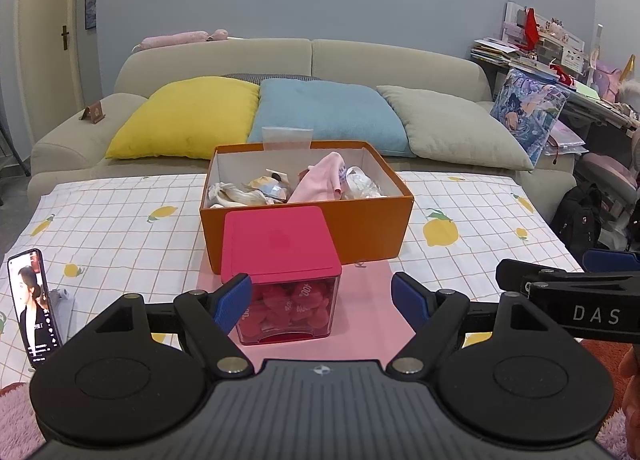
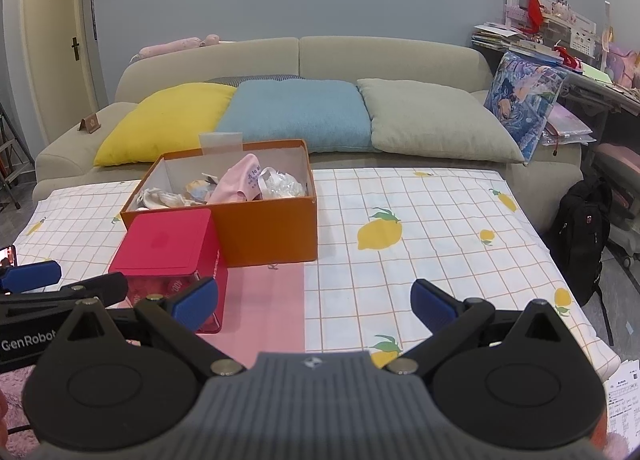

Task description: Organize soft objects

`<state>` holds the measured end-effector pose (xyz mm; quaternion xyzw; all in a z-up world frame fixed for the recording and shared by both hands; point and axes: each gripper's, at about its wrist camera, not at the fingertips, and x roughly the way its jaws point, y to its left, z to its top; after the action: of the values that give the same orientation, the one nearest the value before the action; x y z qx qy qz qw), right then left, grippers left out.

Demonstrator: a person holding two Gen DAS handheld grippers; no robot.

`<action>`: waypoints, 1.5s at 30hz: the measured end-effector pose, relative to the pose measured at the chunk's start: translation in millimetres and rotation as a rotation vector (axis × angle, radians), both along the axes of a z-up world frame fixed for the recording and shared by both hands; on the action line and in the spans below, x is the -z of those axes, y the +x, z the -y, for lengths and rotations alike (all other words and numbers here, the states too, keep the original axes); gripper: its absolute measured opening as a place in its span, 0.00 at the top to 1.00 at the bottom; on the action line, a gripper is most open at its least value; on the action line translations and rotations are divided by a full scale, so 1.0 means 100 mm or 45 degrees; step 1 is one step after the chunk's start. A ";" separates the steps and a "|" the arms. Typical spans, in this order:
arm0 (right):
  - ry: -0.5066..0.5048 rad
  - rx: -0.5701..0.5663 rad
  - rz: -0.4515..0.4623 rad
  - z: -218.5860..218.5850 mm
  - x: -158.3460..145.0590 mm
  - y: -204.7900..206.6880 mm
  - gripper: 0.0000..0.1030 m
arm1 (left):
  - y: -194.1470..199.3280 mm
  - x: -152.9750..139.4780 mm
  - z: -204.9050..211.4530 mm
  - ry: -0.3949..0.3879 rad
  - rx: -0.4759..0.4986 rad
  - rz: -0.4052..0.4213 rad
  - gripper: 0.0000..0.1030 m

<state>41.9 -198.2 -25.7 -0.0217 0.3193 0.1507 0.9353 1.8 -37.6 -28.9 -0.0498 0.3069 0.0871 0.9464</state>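
Note:
An orange box stands on the table and holds a pink cloth, pale crumpled items and a clear bag. It also shows in the right wrist view, with the pink cloth inside. A red-lidded clear container of red pieces stands in front of the box, also in the right wrist view. My left gripper is open and empty, its fingers either side of the container's near face. My right gripper is open and empty, to the right of the container.
A lemon-print cloth covers the table, with a pink mat under the container. A phone stands at the left edge. A sofa with yellow, blue and grey cushions lies behind. A cluttered desk and a black backpack are at the right.

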 end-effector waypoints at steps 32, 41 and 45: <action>0.003 0.010 -0.040 0.03 0.05 0.04 0.03 | -0.01 -0.01 0.02 -0.010 0.009 0.007 0.10; 0.006 0.016 -0.057 0.04 0.06 0.05 0.03 | -0.01 -0.01 0.02 -0.011 0.006 0.006 0.10; 0.008 0.019 -0.062 0.04 0.06 0.05 0.03 | -0.01 -0.01 0.02 -0.011 0.009 0.006 0.10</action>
<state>46.7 -202.4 -31.6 -0.0127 0.3418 0.1450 0.9284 0.7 -39.6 -27.4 -0.0531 0.3052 0.0823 0.9472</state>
